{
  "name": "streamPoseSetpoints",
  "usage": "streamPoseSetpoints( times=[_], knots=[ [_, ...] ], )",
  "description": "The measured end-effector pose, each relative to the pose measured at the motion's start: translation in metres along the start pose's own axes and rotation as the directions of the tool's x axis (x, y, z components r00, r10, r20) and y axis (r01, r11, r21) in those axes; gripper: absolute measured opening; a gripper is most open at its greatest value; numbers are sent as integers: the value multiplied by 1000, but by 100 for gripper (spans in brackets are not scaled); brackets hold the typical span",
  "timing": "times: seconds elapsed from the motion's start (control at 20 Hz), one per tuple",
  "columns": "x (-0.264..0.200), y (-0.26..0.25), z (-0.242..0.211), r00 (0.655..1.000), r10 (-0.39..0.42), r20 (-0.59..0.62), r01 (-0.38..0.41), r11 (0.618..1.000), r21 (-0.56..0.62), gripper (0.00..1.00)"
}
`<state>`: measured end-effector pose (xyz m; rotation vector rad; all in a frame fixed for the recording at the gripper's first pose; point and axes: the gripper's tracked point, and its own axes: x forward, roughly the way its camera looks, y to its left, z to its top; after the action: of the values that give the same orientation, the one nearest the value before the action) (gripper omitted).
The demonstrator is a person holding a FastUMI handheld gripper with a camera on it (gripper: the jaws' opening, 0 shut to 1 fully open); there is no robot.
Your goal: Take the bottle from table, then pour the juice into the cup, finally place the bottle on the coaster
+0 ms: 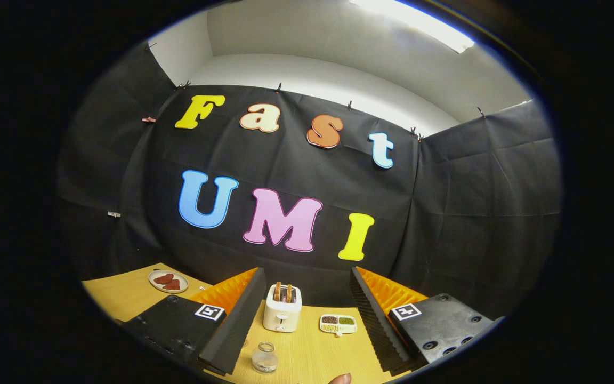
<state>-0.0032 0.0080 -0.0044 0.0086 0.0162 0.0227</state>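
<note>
My gripper (307,273) is held above a wooden table (307,352), its fingers wide apart and nothing between them. A small clear glass cup (264,358) stands on the table low between the fingers, close to the left finger (235,320). At the very near edge a small rounded reddish-brown tip (340,378) pokes into view; I cannot tell what it is. The rest of it is hidden.
A white toaster (282,308) with two slices in its slots stands between the fingers, beyond the cup. A small divided dish (338,323) of beans lies to its right. A plate (168,281) with reddish pieces sits far left, beyond the left finger.
</note>
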Motion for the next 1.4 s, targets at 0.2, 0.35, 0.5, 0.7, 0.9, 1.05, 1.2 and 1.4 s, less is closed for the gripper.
streamPoseSetpoints(
  times=[0.2, 0.35, 0.5, 0.7, 0.9, 1.05, 1.2, 1.4],
  knots=[
    [0, 6, -12, 1000, 14, -20, -14, 1000, 8, 97],
    [-1, 16, -36, 998, 39, -54, -38, 999, 13, 97],
    [-4, 32, -71, 991, 77, -108, -75, 997, 15, 97],
    [-15, 53, -134, 969, 124, -212, -115, 992, 55, 98],
    [-26, 67, -201, 939, 149, -309, -116, 986, 120, 98],
    [-30, 75, -252, 914, 154, -376, -109, 984, 138, 98],
    [-30, 84, -298, 883, 166, -439, -92, 979, 184, 98],
    [-19, 95, -334, 877, 180, -446, -79, 969, 235, 98]
  ],
)
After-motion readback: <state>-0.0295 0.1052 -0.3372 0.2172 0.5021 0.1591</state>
